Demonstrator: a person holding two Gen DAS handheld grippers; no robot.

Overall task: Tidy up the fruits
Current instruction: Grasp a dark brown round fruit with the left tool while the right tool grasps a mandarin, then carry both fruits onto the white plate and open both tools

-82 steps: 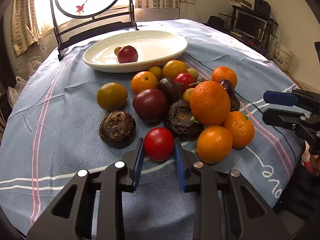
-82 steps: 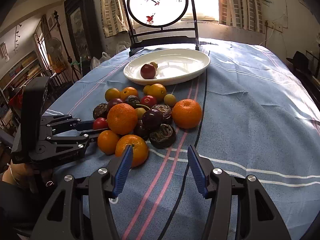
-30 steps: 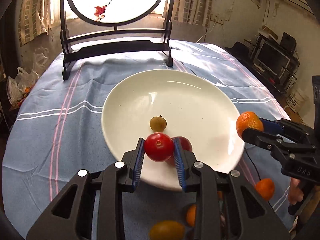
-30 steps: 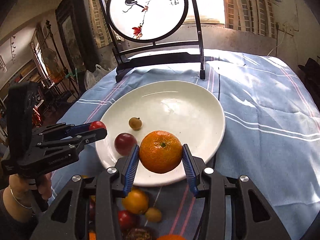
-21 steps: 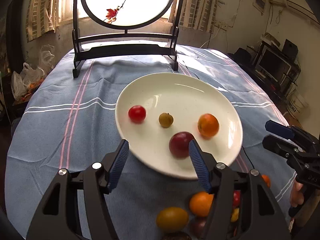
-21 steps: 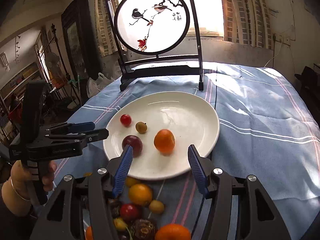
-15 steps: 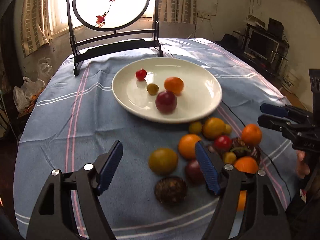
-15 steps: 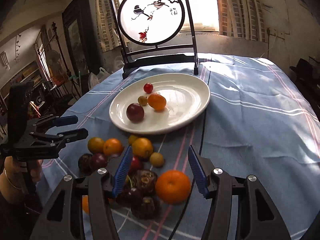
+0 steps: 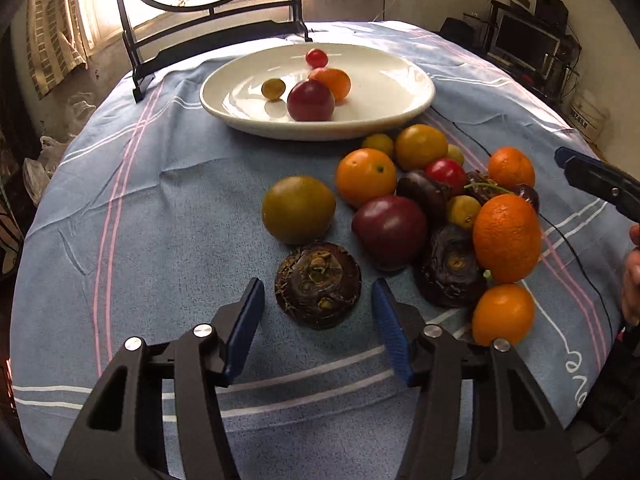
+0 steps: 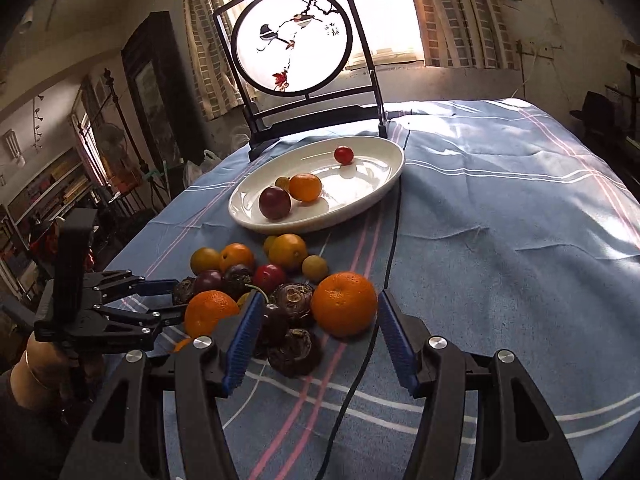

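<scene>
A white plate (image 9: 384, 120) at the back holds a cherry tomato (image 9: 316, 57), a small orange (image 9: 332, 82), a dark plum (image 9: 310, 100) and a small yellow fruit (image 9: 273, 89). In front of it lies a pile of oranges, plums, tomatoes and dark water chestnuts. My left gripper (image 9: 317, 286) straddles one water chestnut (image 9: 318, 292); its jaws are closing, with the pads still apart from it. My right gripper (image 10: 320, 298) is open and empty, with a large orange (image 10: 344, 304) just ahead of its fingertips. The plate (image 10: 320, 220) and left gripper (image 10: 176, 298) also show in the right wrist view.
A round painted screen (image 10: 292, 40) on a black stand rises behind the plate. A black cable (image 10: 396, 220) runs over the blue striped cloth (image 10: 500, 240) past the pile. A hand (image 9: 632, 272) holds the right gripper (image 9: 592, 176) at the pile's right.
Both grippers let go over the plate, leaving the cherry tomato and small orange there, then drew back to the pile. The left jaws opened wide and have narrowed around the water chestnut.
</scene>
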